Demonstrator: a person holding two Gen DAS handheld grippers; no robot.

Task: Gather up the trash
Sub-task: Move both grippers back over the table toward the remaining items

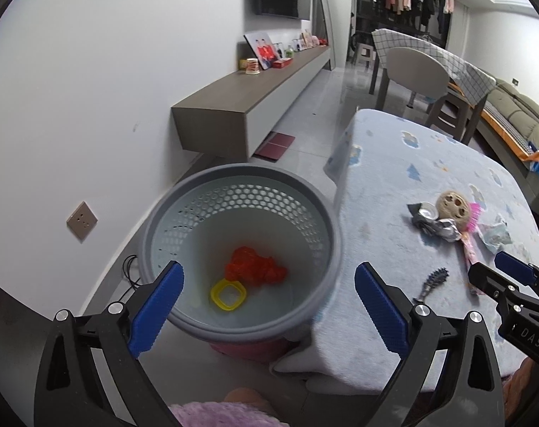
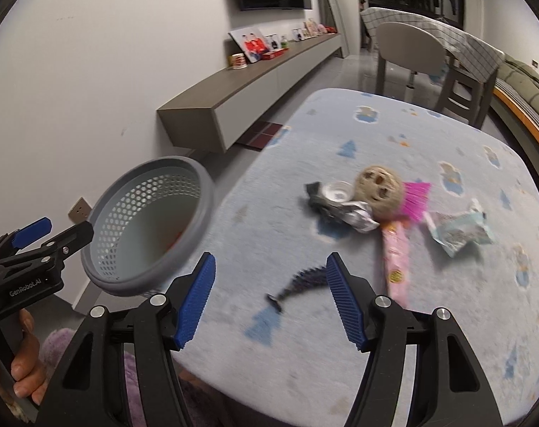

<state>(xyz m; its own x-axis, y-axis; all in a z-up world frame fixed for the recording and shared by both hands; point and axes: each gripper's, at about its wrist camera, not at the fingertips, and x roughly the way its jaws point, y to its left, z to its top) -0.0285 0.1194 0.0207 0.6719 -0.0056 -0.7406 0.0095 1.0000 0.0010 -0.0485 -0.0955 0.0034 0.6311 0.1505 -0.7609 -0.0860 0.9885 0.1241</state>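
Observation:
A grey perforated bin (image 1: 241, 174) stands left of the table and holds red crumpled plastic (image 1: 257, 267) and a yellow ring (image 1: 228, 295). My left gripper (image 1: 267, 306) is open and empty above the bin's near rim. My right gripper (image 2: 269, 297) is open and empty over the table, just in front of a small dark comb (image 2: 301, 279). Beyond it lie a pink wrapper (image 2: 395, 259), crumpled foil (image 2: 355, 213), a round beige piece (image 2: 378, 186), a pink brush (image 2: 415, 201) and a pale packet (image 2: 458, 231). The bin also shows in the right wrist view (image 2: 195, 235).
The table (image 2: 411, 338) has a pale blue patterned cloth. A low wall cabinet (image 1: 255, 99) with photos runs along the left wall. Chairs (image 1: 419, 71) and a sofa (image 1: 518, 106) stand behind. A wall socket (image 1: 81, 220) is left of the bin.

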